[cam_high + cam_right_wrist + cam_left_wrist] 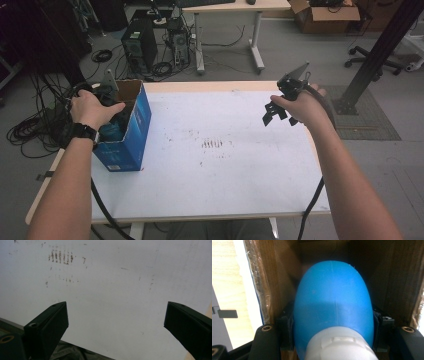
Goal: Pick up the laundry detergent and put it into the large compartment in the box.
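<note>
Standing on the desk [225,165], near its left edge and toward the far-left corner, is an open-topped blue cardboard box [131,131] with a brown inner lining; its walls rise upright and its mouth faces up. Brown smudges [214,144] mark the white desktop near the centre, well apart from the box. The left hand [90,107], wearing a black wristwatch, reaches over the box's left rim, and the left gripper [111,102] goes down into the box. In the left gripper view, that gripper's jaws are clamped on a blue bottle [333,305] with a white cap [340,345], one pad pressing each side of the rounded body; the bottle sits inside the box, between its brown inner walls. The right hand [305,106] holds the right gripper [276,114] above the desk near the far-right corner, clear of the surface. In the right gripper view its jaws stand wide apart with nothing between them, over bare white desktop.
</note>
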Tool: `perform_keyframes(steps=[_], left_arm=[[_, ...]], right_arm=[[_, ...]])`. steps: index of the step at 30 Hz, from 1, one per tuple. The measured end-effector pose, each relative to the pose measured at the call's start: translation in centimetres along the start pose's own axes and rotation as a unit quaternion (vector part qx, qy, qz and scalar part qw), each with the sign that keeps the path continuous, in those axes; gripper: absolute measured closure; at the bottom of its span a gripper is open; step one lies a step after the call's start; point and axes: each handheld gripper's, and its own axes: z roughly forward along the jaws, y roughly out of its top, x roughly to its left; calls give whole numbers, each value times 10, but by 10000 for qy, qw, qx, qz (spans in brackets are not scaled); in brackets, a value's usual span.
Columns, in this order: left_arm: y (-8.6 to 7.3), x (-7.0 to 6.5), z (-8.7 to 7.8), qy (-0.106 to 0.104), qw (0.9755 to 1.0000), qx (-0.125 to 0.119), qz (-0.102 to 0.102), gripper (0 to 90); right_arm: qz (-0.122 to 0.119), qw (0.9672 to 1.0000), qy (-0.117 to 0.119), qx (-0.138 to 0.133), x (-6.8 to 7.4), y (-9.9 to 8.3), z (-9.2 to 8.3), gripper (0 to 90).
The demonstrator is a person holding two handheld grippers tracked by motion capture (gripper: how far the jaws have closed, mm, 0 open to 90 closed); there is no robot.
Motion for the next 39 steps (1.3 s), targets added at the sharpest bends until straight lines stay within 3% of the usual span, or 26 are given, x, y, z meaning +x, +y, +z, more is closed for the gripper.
perform_keyframes(steps=[14,23,39], left_arm=[[0,0,-2,-11,10000,-5,-13,365],[-1,-1,-14,27,10000,-68,25,342],[-6,-12,-65,88,9991,-405,128,289]], right_arm=[[1,10000,0,1,0,0,-1,57],[2,10000,10,-13,-1,-1,-2,57],[-7,10000,36,-49,-1,-3,-7,56]])
